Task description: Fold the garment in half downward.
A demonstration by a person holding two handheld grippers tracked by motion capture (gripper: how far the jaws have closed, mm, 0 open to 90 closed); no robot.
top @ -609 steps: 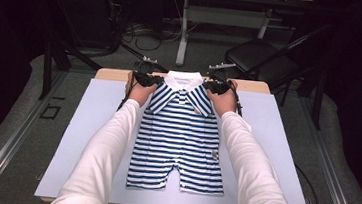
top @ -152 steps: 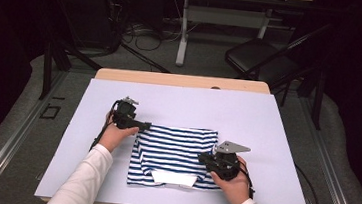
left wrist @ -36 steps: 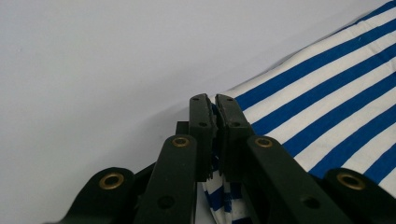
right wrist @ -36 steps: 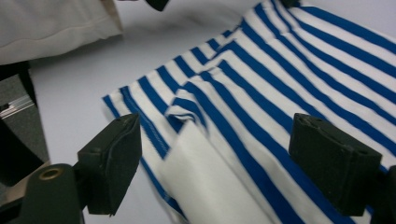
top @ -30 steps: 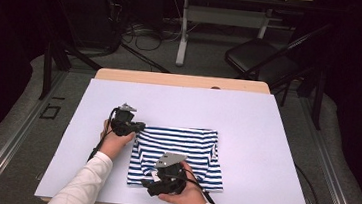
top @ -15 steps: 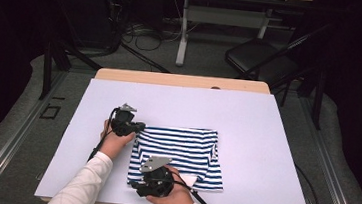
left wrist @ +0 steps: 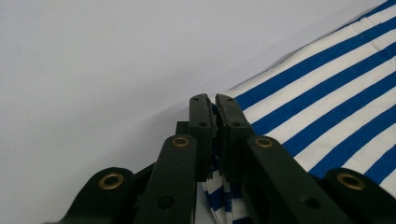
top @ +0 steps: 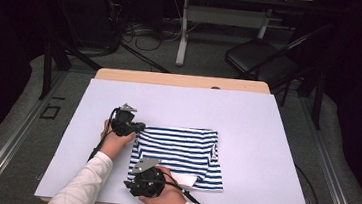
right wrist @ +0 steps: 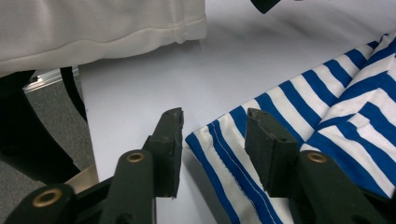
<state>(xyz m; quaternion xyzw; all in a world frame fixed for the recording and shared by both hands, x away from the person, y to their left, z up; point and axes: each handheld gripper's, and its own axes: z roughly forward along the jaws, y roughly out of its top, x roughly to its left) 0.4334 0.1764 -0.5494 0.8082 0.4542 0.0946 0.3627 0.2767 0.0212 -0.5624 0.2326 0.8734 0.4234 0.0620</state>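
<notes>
Right gripper [top: 131, 185] has shifted leftward along the near edge to the near-left corner of the folded striped romper [top: 179, 154]; its jaws have just been closing, the corner hem between them, not yet pinched.

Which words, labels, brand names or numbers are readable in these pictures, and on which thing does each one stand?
There is no readable text in any view.
Striped garment: blue and white stripes only, no label or print visible.
White table cover: plain, no marks.
Left claw and right claw: black with brass rivets, no lettering visible.
Grey plate on the right claw: no writing can be made out.
</notes>
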